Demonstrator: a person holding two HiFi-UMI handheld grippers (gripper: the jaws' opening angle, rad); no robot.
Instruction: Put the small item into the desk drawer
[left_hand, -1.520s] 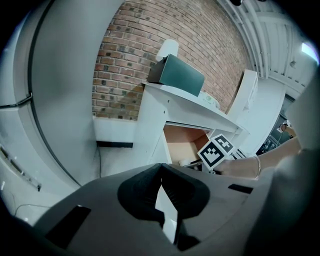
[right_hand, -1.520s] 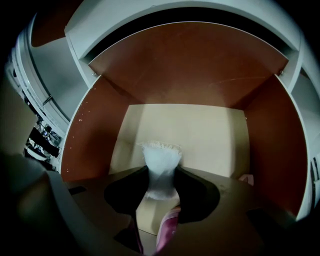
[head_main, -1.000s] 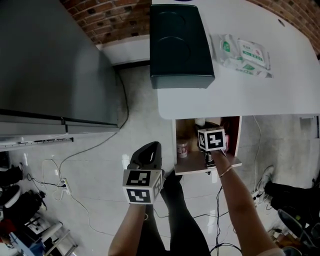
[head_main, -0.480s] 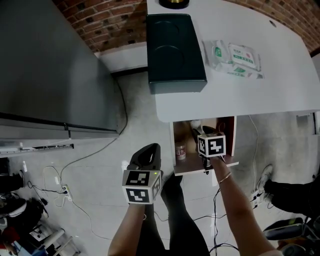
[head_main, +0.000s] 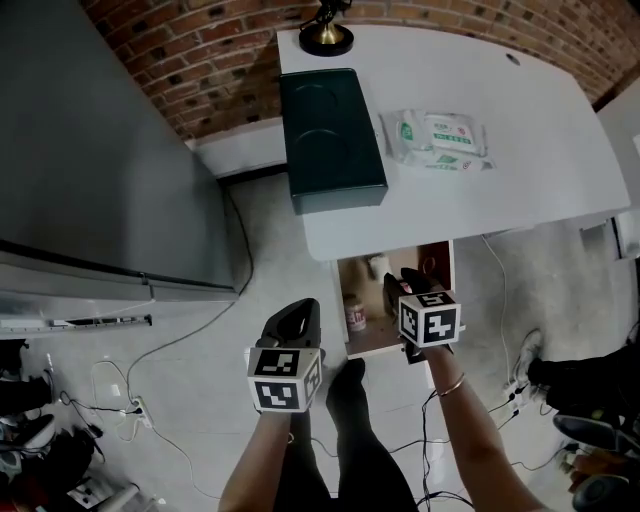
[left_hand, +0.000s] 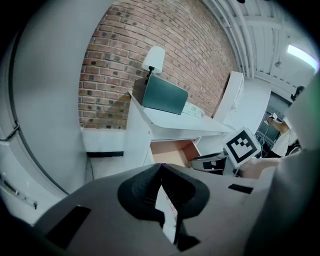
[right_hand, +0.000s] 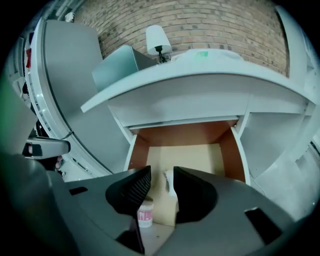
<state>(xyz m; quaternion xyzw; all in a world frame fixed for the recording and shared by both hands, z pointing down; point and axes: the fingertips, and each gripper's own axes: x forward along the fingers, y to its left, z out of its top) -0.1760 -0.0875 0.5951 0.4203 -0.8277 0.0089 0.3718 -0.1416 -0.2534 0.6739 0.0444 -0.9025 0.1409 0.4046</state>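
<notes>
1. Apparently the placing is done: a small jar (right_hand: 145, 215) stands inside the open drawer (right_hand: 185, 134), at its front left corner.
2. Your right gripper (right_hand: 161, 172) hovers over the drawer's front edge. Its jaws are apart and closing, and they press on nothing. The jar and the drawer floor show through the gap, below the pads.
3. Your left gripper (left_hand: 161, 167) hangs left of the drawer, well apart from it, with its jaw tips touching. A pale sliver shows in the gap behind the tips, and I can't tell you what it is.
4. What's left, as I judge it: draw your right gripper clear of the drawer. Pushing the drawer shut may follow, though the task doesn't ask for it.
5. Inside the drawer I count two things: the jar, and one white item (right_hand: 170, 181) lying behind it near the middle. I can't tell what that item is.
6. Above the drawer you have one desk (head_main: 520, 150). On it are one dark box (head_main: 330, 135), one lamp (head_main: 325, 35) and what look like two wipe packs (head_main: 440, 135) lying together.
7. Grippers: two. Drawers open: one.
</notes>
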